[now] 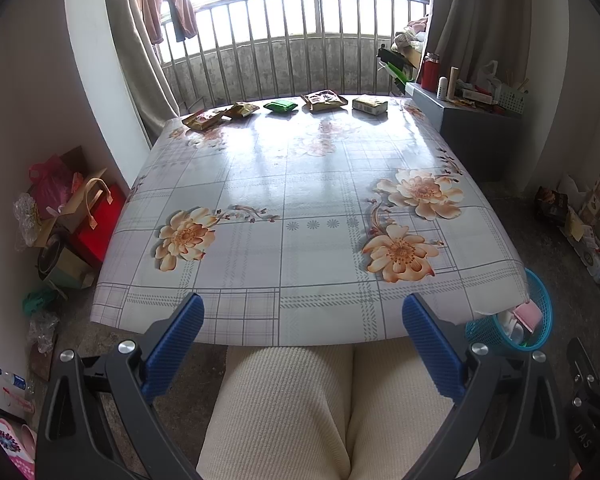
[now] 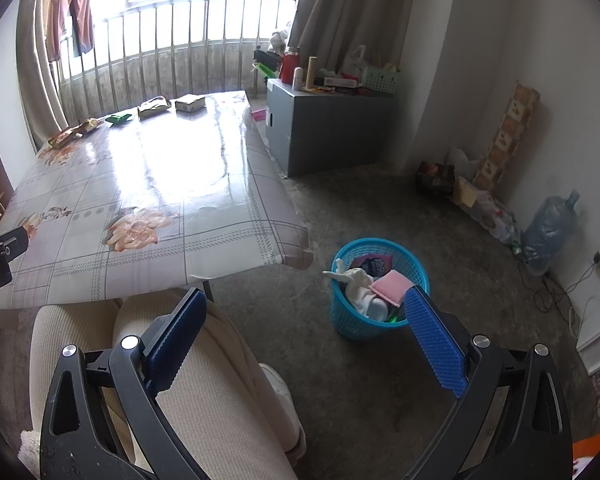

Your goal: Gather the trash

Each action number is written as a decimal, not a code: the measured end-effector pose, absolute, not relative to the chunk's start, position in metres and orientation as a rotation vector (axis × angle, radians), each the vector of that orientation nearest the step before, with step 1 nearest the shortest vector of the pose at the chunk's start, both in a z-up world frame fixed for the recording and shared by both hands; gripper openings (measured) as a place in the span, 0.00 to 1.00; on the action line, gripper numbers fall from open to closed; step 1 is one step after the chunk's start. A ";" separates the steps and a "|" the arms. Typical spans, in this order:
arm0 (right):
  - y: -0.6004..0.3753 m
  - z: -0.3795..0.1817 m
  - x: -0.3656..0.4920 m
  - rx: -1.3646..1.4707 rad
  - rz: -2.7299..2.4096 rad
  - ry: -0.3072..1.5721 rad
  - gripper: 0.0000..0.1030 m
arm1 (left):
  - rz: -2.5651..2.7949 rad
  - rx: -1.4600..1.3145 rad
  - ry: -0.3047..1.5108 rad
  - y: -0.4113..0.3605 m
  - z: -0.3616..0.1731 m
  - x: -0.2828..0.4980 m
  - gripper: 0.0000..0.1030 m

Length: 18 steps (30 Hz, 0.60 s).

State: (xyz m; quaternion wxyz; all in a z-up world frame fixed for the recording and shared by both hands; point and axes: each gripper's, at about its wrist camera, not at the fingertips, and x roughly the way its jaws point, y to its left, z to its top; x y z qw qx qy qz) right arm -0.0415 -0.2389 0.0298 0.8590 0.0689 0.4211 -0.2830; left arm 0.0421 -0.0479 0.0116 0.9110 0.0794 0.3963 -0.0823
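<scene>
Right gripper (image 2: 302, 312) wide apart, nothing between blue pads (image 2: 434, 344), held above floor and person's cream-trousered legs (image 2: 204, 380). Blue bin (image 2: 374, 292) on floor just off table corner, holding white wad, pink packet, dark wrapper. Table (image 2: 228, 216) with floral cloth; row of packets along far edge: wrappers (image 2: 74, 132), green packet (image 2: 118, 118), tan bag (image 2: 154, 106), box (image 2: 190, 103). Grey cabinet (image 2: 328, 128) beyond table, cluttered top. Water jug (image 2: 550, 232) by right wall.
</scene>
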 end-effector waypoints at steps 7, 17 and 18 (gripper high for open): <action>-0.239 0.030 -0.042 0.146 -0.594 0.883 0.92 | -0.170 0.164 0.818 -0.048 0.011 0.043 0.94; -0.240 0.030 -0.042 0.149 -0.594 0.882 0.92 | -0.169 0.161 0.820 -0.047 0.011 0.043 0.94; -0.240 0.030 -0.042 0.149 -0.594 0.882 0.92 | -0.169 0.162 0.820 -0.047 0.011 0.043 0.94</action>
